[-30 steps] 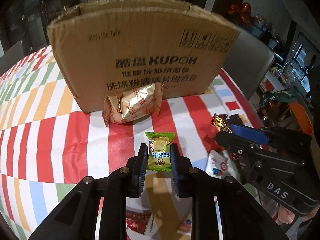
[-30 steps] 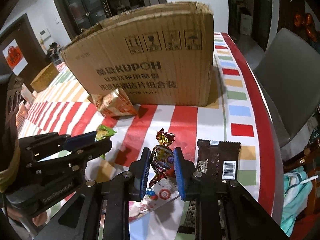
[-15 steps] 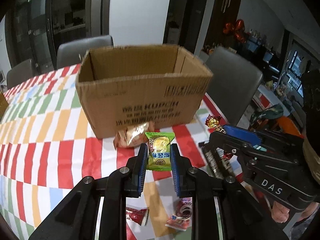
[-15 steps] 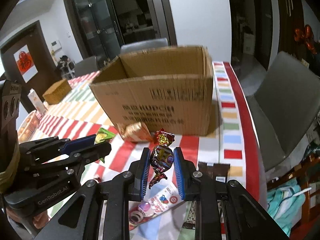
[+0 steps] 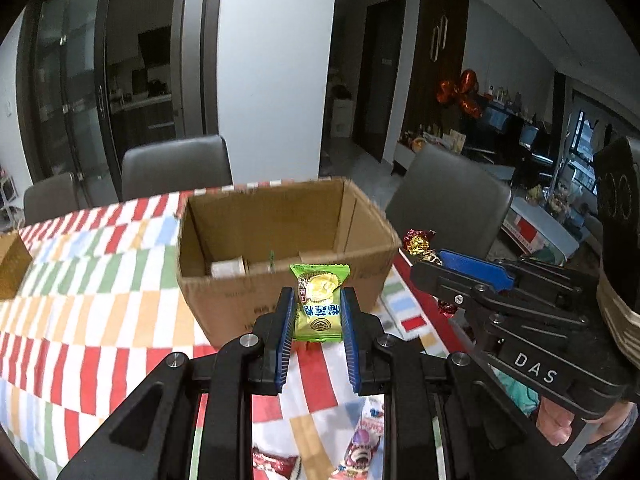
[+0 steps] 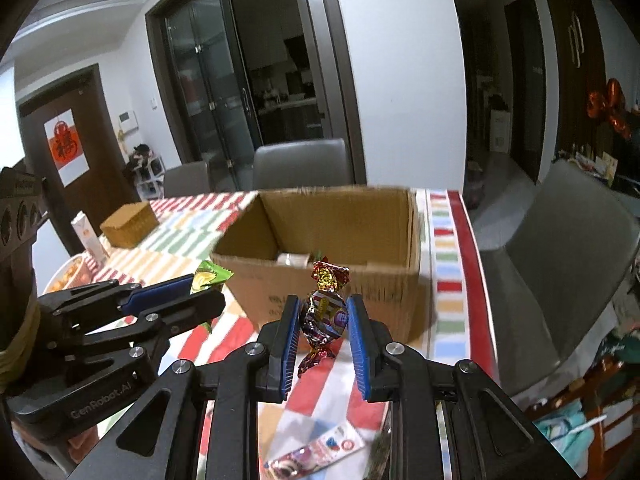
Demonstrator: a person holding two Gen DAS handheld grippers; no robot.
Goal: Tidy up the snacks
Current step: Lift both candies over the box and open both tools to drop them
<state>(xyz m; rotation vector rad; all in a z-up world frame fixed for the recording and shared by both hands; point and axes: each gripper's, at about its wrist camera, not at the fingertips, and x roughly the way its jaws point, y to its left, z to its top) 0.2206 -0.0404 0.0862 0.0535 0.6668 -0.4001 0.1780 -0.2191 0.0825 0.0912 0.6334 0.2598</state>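
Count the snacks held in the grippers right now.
2. A green packet is clamped in the left gripper, and a twist-wrapped foil candy is clamped in the right gripper, both held in front of the cardboard box.

The packet [image 5: 319, 303] is lime green with a gold medallion and blue characters. The candy [image 6: 325, 312] has shiny red-and-gold foil, striped at its middle. The box [image 5: 224, 304] is plain brown cardboard with dark print. The tablecloth [image 5: 80, 280] at 9 o'clock shows red, orange, green and blue stripes on white. Gripper pads [image 5: 286, 334] are ribbed blue on black.
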